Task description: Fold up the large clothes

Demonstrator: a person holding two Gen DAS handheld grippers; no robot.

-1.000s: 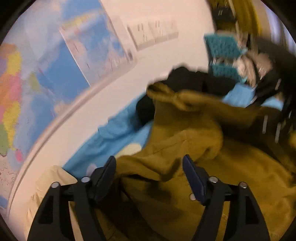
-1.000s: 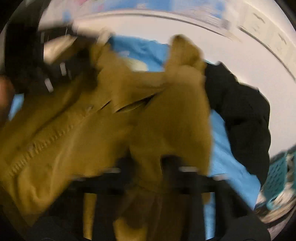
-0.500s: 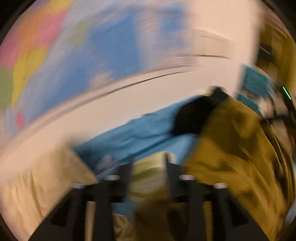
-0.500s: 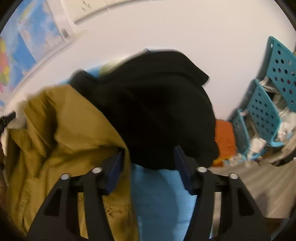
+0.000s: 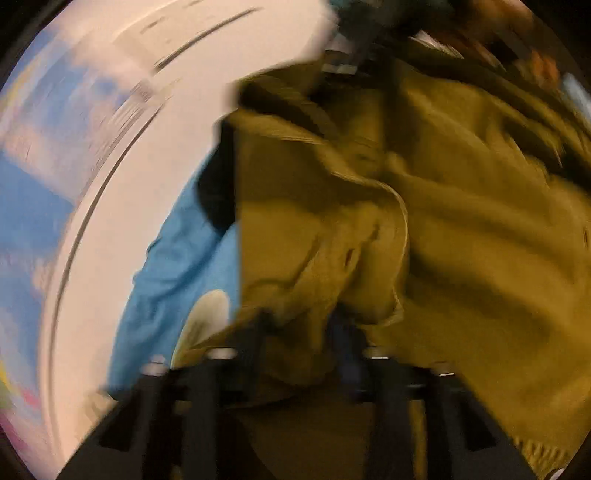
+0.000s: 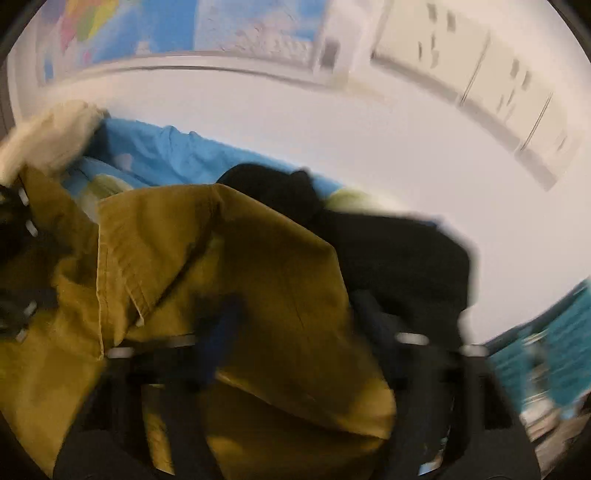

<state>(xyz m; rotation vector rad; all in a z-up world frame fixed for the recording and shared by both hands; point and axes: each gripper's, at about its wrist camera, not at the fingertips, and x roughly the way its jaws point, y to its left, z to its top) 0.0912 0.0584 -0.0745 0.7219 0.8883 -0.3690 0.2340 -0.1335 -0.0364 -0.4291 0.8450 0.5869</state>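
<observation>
A large mustard-yellow garment [image 5: 461, 240] fills most of the blurred left wrist view. My left gripper [image 5: 301, 343] is shut on a bunched fold of it. In the right wrist view the same garment [image 6: 221, 266] lies spread over a blue bedsheet [image 6: 166, 155]. My right gripper [image 6: 295, 325] is open, its fingers apart over the garment's edge, with nothing held. The left gripper shows at the far left of that view [image 6: 14, 258].
A black garment [image 6: 388, 243] lies just right of the yellow one on the sheet. A cream cloth [image 6: 51, 136] sits at the far left. A white wall with a world map [image 6: 221, 26] is behind. Teal chairs [image 6: 546, 362] stand at right.
My left gripper went from open to shut on the yellow garment. My right gripper let go of the garment and swung over the black garment and back. Both views are motion-blurred.
</observation>
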